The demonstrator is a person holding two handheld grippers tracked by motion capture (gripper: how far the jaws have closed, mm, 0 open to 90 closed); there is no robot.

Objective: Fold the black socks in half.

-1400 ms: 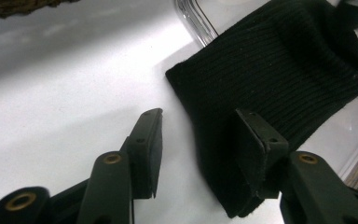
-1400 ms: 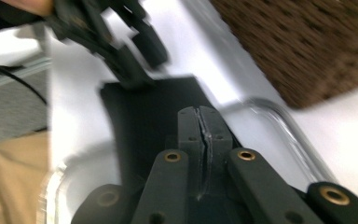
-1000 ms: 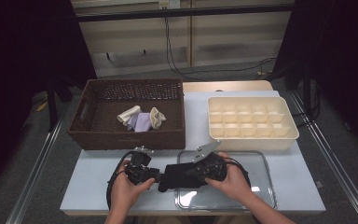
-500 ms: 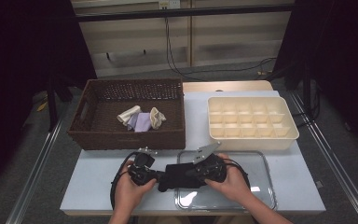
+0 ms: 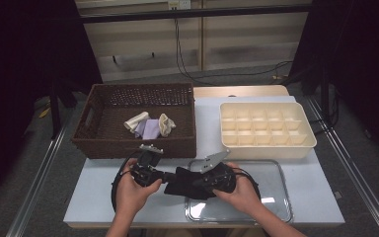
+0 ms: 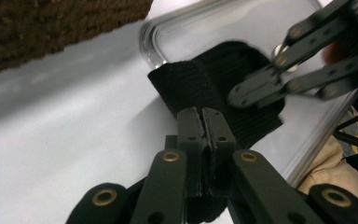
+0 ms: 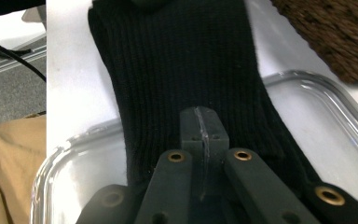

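A black ribbed sock is stretched between my two grippers, just above the left rim of the clear tray. My left gripper has just been closing and now pinches one end of the sock; its jaws meet on the fabric. My right gripper is shut on the other end, its jaws clamped on the sock over the tray. In the left gripper view the right gripper is seen biting the far end.
A brown wicker basket at the back left holds a few rolled socks, cream and lavender. A cream compartment box stands at the back right. The pale table ends close to the person's forearms.
The left hand has risen a little and its gripper has closed onto the sock's left end. The right gripper has kept still on its end.
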